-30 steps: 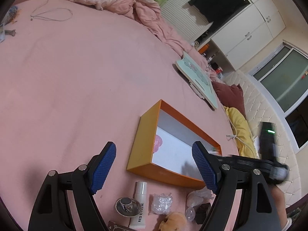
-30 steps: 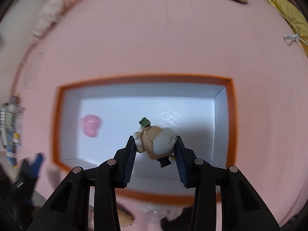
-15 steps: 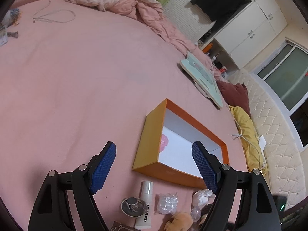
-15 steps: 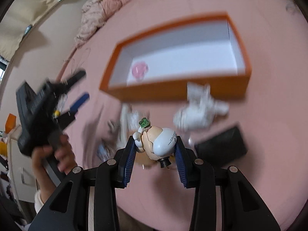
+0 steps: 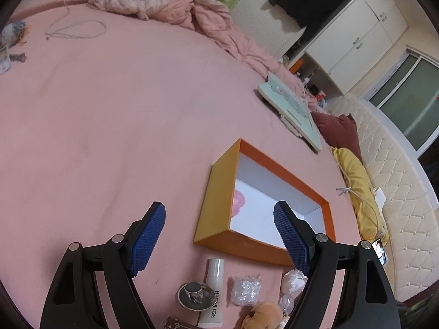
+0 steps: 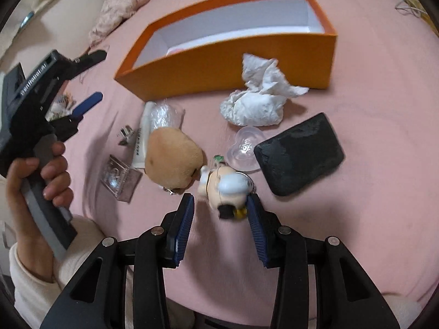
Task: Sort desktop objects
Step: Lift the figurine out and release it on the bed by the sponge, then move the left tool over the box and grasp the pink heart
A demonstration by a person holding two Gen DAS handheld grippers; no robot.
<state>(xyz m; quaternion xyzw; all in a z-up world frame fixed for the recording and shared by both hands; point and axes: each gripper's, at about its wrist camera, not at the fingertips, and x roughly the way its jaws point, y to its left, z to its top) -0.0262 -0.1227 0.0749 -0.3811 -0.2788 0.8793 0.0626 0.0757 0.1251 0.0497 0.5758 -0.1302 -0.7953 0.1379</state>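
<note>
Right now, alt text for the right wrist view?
The right gripper, jaws just opening, has a small cream cartoon figurine loose between its blue pads above a pink bedsheet. Around it lie a tan plush toy, a crumpled white tissue and a black pouch, with an open orange box beyond.

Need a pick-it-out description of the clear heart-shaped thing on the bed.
Start at the orange box on the pink bedspread. In front of its near wall lies crumpled white tissue; just below that, left of the black pouch, sits the clear heart-shaped piece. It is the only see-through heart-shaped item there.
</note>
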